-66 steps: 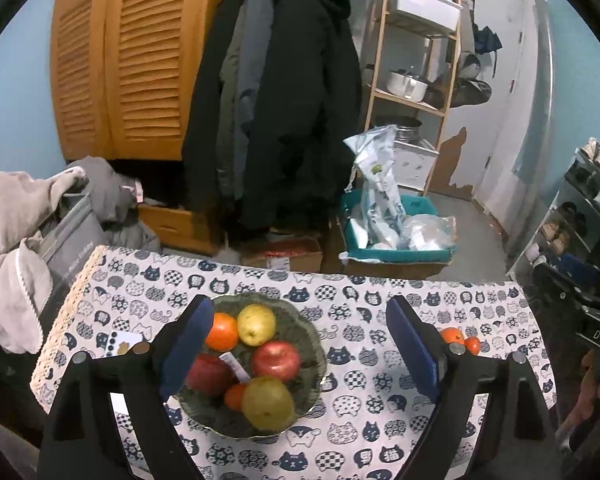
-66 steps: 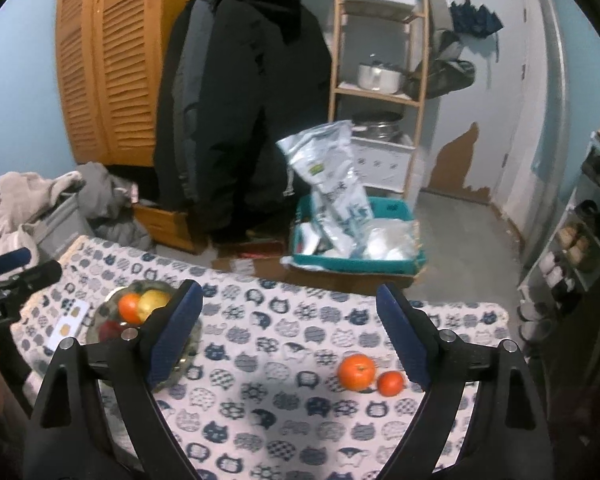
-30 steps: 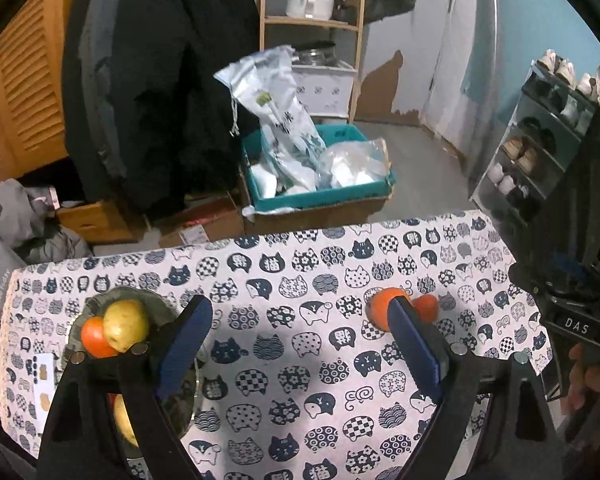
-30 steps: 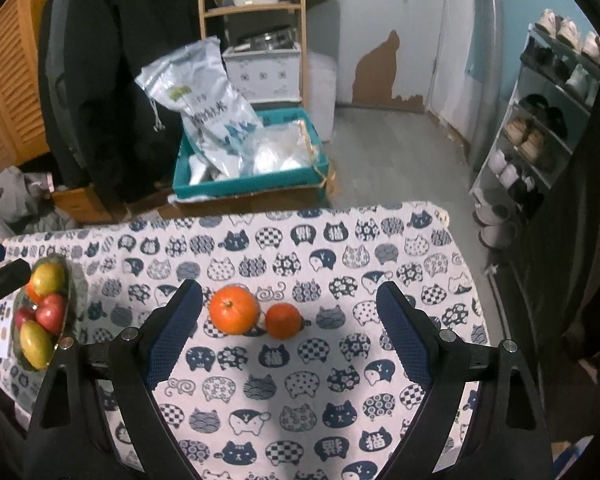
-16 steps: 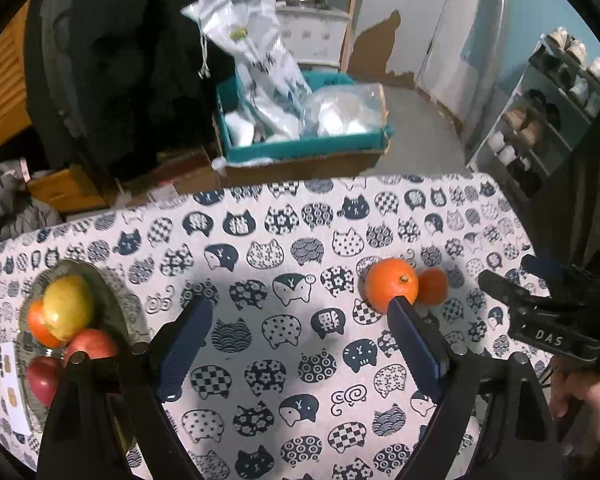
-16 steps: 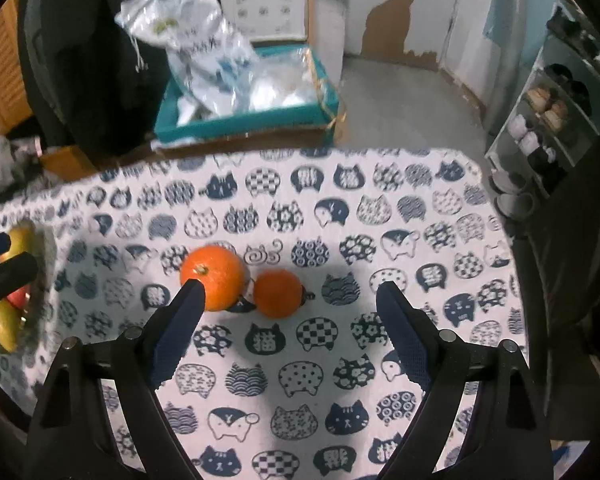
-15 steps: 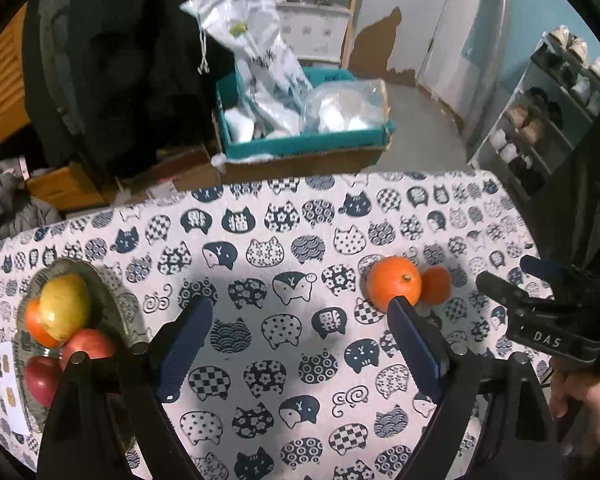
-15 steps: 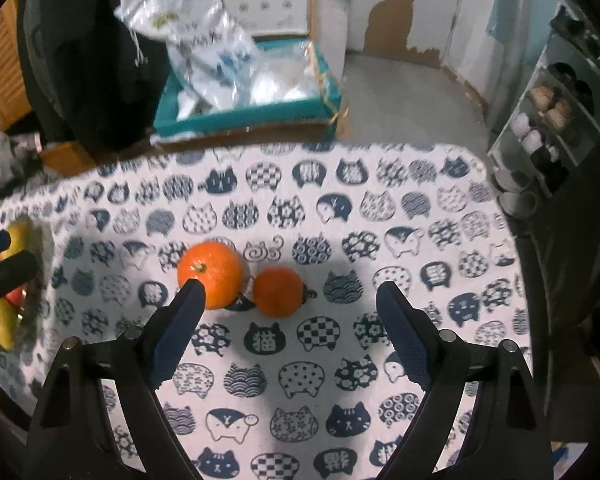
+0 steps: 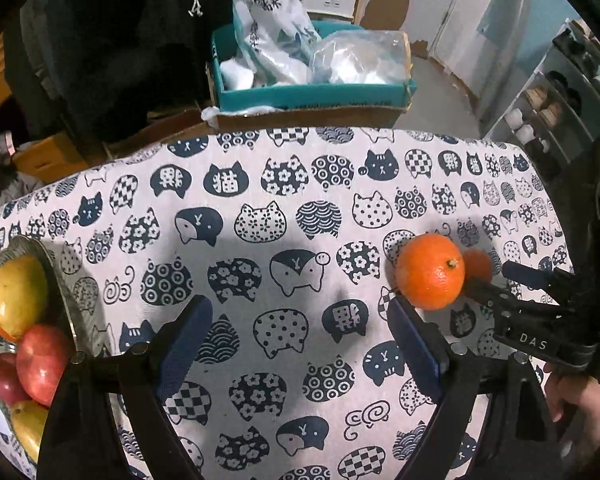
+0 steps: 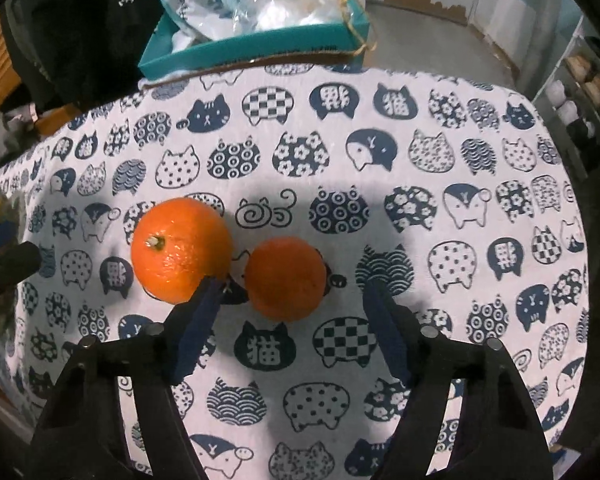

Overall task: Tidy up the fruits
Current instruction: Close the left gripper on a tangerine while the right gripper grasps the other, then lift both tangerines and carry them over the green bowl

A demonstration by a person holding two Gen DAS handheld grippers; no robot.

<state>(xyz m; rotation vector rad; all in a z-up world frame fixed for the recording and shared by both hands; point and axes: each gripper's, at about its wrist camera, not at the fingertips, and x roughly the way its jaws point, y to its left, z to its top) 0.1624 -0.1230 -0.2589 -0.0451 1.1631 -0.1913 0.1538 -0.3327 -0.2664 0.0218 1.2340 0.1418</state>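
Observation:
A large orange (image 10: 182, 249) and a smaller orange (image 10: 286, 278) lie side by side on the cat-print tablecloth (image 10: 380, 168). My right gripper (image 10: 294, 286) is open, its fingers just short of the smaller orange, the left finger tip by the gap between the two. In the left wrist view the large orange (image 9: 430, 271) sits just beyond my right finger tip, with the smaller orange (image 9: 477, 266) behind it. My left gripper (image 9: 296, 312) is open and empty over bare cloth. A glass bowl (image 9: 54, 276) with a pear (image 9: 18, 296) and apples (image 9: 42, 364) is at the far left.
The right gripper's body (image 9: 540, 320) reaches in from the right in the left wrist view. Beyond the table's far edge a teal box (image 9: 312, 92) with plastic bags stands on the floor. Dark coats (image 9: 112, 40) hang at the back left, a shoe rack (image 9: 560, 92) at right.
Both grippers have moved down and forward toward the two oranges. The right gripper now has the smaller orange between its finger tips' line. The bowl has slid to the left edge of view.

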